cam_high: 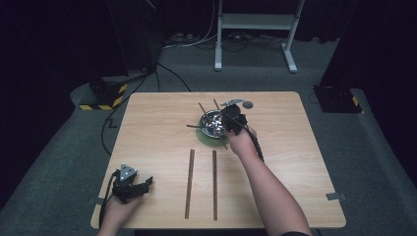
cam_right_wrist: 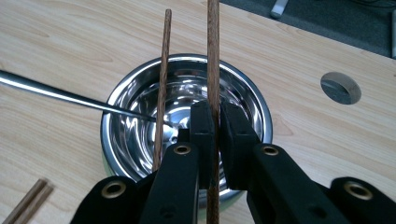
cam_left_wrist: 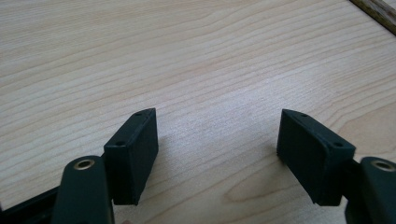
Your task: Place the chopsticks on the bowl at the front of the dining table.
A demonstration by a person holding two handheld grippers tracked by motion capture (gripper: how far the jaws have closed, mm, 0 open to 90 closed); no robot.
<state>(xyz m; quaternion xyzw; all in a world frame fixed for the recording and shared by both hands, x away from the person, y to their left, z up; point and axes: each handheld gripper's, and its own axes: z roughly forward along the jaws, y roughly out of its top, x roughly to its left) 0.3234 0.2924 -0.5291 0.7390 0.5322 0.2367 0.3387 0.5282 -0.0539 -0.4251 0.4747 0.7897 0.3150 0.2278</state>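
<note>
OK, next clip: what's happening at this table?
A person is working with chopsticks around a steel bowl that sits on a green mat. The right gripper is shut on one chopstick above the bowl; a second chopstick lies across the rim, and a metal utensil handle reaches in. Two more chopsticks lie on the table. The left gripper is open at the near corner.

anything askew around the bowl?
Yes. One chopstick leans loose across the steel bowl, not parallel to the one clamped in the right claw. A metal handle also pokes out over the rim. Two more chopsticks lie neatly on the table.
</note>
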